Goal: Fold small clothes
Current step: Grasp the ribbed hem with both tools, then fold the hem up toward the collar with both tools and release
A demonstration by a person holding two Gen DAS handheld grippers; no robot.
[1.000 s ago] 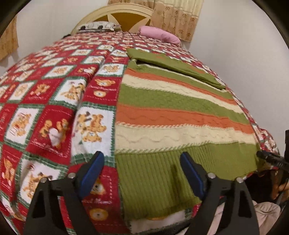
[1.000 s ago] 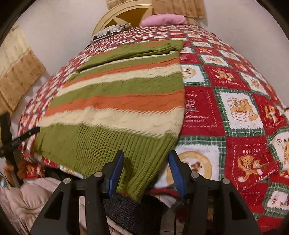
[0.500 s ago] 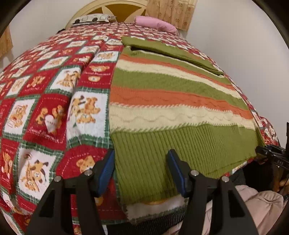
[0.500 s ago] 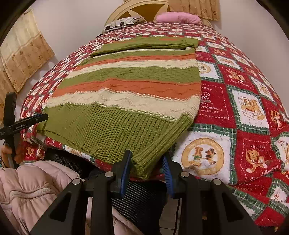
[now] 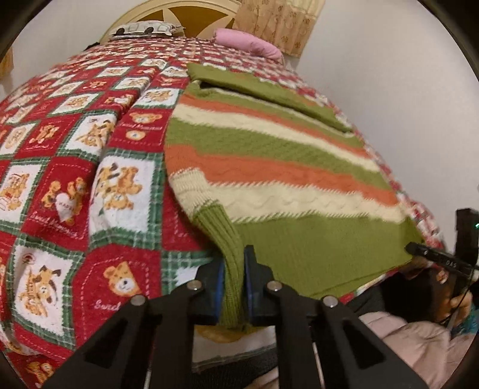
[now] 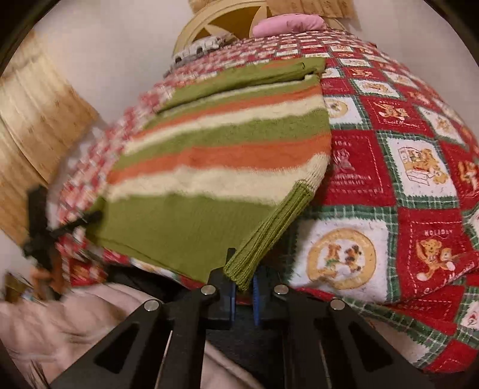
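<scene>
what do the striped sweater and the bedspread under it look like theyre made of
Striped sweater: seemingly knitted yarn, wool or acrylic; ribbed green hem, cable pattern, fuzzy matte stripes.
Bedspread: apparently soft terry-like or fleecy cloth, matte, with a nubby printed surface; exact fibre unclear.

sweater [image 5: 269, 167] on blanket [image 5: 74, 149], pillows [image 5: 248, 45] behind at headboard [image 5: 179, 12]
</scene>
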